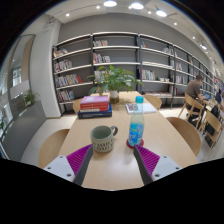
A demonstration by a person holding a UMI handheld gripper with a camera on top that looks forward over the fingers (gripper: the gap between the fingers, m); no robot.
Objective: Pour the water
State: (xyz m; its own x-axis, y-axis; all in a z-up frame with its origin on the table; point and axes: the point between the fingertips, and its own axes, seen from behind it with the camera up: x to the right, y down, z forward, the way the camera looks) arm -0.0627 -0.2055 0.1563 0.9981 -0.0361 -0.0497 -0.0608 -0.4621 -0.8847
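A clear plastic water bottle (135, 124) with a blue cap and blue label stands on a small red coaster on the light wooden table (112, 165), just beyond my right finger. A grey-green mug (104, 138) with its handle to the left stands beside it, ahead of my left finger. My gripper (111, 158) is open and empty, with both purple pads (76, 158) spread wide over the bare tabletop, short of both objects.
A stack of books (95, 104) and a potted plant (113, 78) sit farther back on the table. Wooden chairs (185, 133) ring the table. Bookshelves (120, 60) line the back wall. A person (195, 90) sits at the far right.
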